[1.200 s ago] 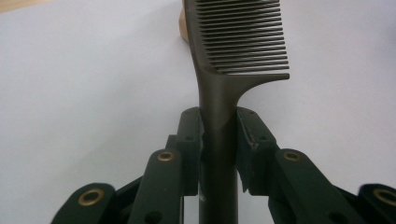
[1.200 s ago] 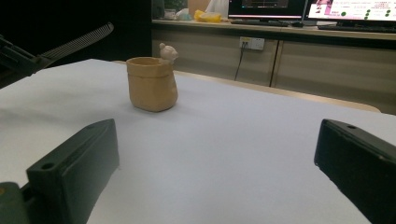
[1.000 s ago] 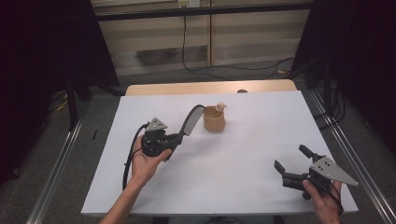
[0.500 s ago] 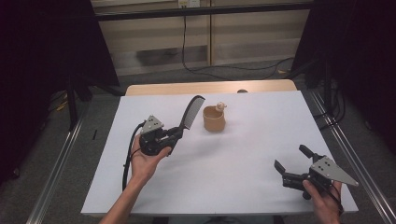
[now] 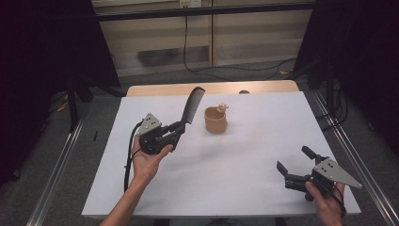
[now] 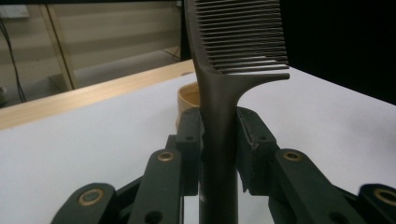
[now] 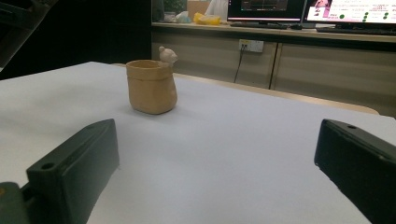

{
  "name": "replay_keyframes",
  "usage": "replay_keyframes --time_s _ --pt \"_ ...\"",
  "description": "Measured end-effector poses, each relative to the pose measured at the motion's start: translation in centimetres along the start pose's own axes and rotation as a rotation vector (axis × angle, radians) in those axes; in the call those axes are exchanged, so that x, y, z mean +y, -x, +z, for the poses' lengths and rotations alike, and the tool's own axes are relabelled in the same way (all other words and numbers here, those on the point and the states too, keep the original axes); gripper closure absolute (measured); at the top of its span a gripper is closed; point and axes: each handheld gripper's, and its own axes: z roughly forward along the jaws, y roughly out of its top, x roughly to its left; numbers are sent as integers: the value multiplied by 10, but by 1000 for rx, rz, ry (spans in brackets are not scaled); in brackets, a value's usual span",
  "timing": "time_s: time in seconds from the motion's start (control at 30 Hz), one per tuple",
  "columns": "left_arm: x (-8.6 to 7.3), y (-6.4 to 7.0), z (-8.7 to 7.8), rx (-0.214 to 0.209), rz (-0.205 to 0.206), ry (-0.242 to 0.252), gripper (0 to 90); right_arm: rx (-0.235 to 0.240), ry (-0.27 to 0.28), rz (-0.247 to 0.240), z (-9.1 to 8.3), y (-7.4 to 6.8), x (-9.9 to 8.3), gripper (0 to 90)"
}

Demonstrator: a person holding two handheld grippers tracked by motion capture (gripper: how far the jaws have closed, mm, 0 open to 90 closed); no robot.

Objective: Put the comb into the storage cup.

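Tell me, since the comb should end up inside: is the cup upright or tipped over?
Upright. The cup stands on its base on the table, mouth upward, in the high and right gripper views.

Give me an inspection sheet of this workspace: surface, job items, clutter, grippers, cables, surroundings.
Surface: white tabletop, with a bare wooden strip along its far edge.
Job's things: black comb, clamped by its handle and held up, teeth end uppermost; tan cup with a small figure on its rim, standing upright on the table right of the comb.
Clutter: nothing seen.
Grippers: left gripper shut on the comb, fingers pressing both sides of the handle; right gripper open, holding nothing, near the table's front right.
Cables: black cable trailing from the left gripper; another cable hanging down the far wall.
Surroundings: wood-panelled wall, metal floor rails, monitors on a counter.
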Motion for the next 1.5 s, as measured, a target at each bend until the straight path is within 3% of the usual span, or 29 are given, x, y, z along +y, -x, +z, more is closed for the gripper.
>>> replay_keyframes --time_s 0.2,0.47,0.9,1.3,1.5 --pt "3 -1 6 -15 7 51 728 2 2 -1 -1 0 0 0" --pt "11 1 15 -23 20 71 728 1 3 8 0 0 0 0" --pt "15 -4 36 -23 -28 68 727 5 4 1 -1 0 0 0" --pt "31 -3 48 -18 10 85 728 8 5 3 -2 0 0 0" --pt "34 -2 59 -30 4 89 728 11 11 3 -3 0 1 0"
